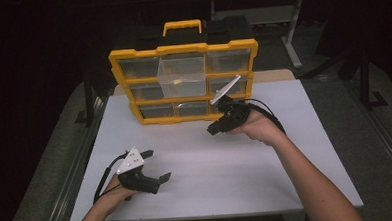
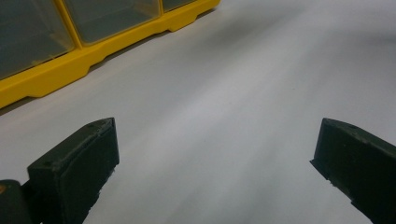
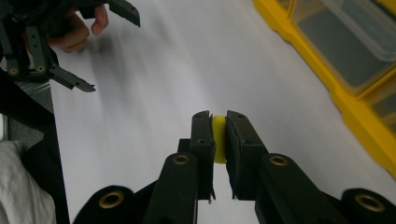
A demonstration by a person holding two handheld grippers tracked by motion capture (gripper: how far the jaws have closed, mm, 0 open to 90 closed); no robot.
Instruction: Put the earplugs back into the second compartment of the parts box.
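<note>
Yellow piece (image 3: 218, 139) sits pinched in the right gripper (image 3: 218, 122), near the organizer (image 1: 182, 81) with one drawer (image 1: 181, 77) out; left gripper (image 1: 156, 166) gapes wide, empty.

A white table (image 1: 237, 174) carries a yellow drawer organizer (image 1: 183, 83).

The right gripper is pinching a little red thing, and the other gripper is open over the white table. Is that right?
Not quite. The little thing pinched in the right gripper is yellow, not red, as the right gripper view shows. The rest holds: the left gripper is open over the white table.
</note>
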